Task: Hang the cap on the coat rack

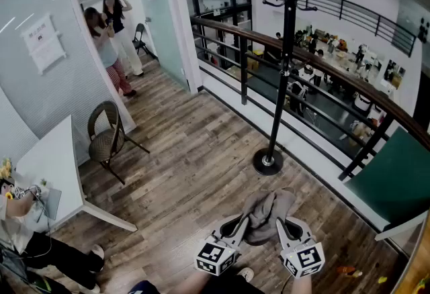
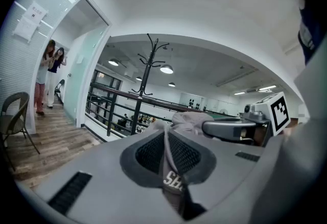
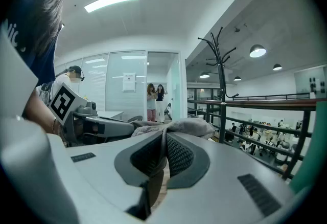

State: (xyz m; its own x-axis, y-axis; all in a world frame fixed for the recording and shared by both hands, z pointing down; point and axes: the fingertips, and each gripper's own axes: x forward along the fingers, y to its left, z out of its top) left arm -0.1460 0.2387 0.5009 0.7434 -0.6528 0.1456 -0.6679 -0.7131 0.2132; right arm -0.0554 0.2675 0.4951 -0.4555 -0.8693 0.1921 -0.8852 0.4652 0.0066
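Holding the cap between both grippers, the person stands short of the rack. Judged from this, the pickup is done, while the carry, the lift and the hooking are left.

Head view: a soft, crumpled grey fabric cap hangs at six o'clock, low in the frame, above the wood-plank floor. The left gripper pinches its seven o'clock edge and the right gripper its five o'clock edge. A tall black metal coat rack with curved hooks rises at twelve o'clock beyond the cap. Its round base sits on the floor near a dark railing. Cap and rack are well apart.

Left gripper view: the jaws are closed on a narrow grey strip of the cap that bears pale lettering. The crown bunches beyond them at one o'clock, where the other gripper clamps it from three o'clock. The rack stands far off at eleven o'clock, its hooks bare.

Right gripper view: the jaws are closed on a fold of grey cloth. The rest of the cap heaps up at twelve o'clock, and the rack stands at one o'clock.

The cap looks limp and unstiffened, folding over itself; it will probably drape rather than hold its shape.
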